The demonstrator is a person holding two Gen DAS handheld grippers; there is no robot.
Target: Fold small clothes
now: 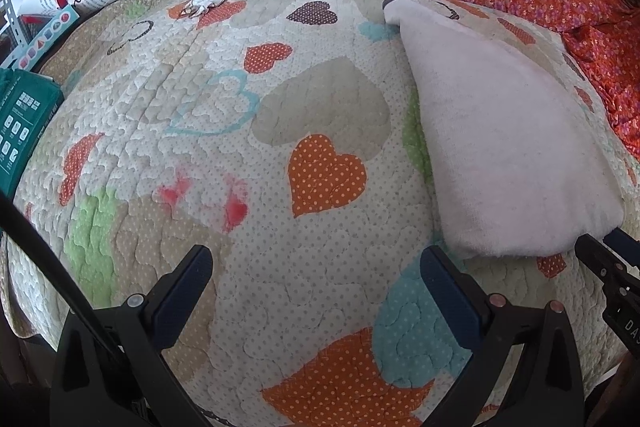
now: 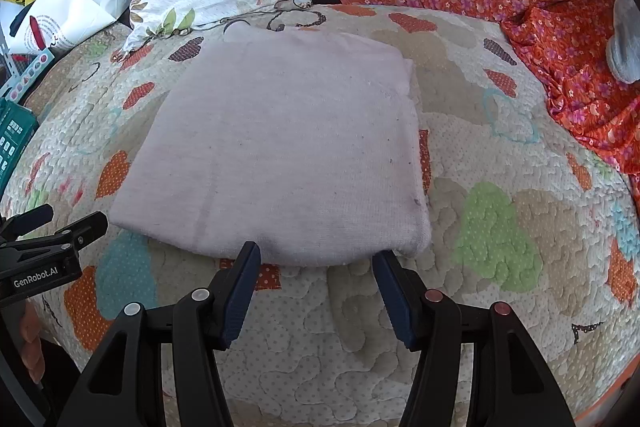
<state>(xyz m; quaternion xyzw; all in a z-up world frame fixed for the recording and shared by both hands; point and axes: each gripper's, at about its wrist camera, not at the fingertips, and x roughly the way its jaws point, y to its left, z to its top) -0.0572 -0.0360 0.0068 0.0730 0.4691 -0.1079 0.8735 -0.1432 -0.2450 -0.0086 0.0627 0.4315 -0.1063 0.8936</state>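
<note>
Both grippers — left gripper (image 1: 316,279) and right gripper (image 2: 316,279) — gape apart beside folded pale cloth (image 2: 280,147).

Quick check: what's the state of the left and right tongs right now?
Left tongs: open, holding nothing, over the heart-patterned quilt.
Right tongs: open, empty, at the near edge of the folded pale pink cloth.

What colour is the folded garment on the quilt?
Pale pink, plain; the folded garment shows best in the right wrist view.
</note>
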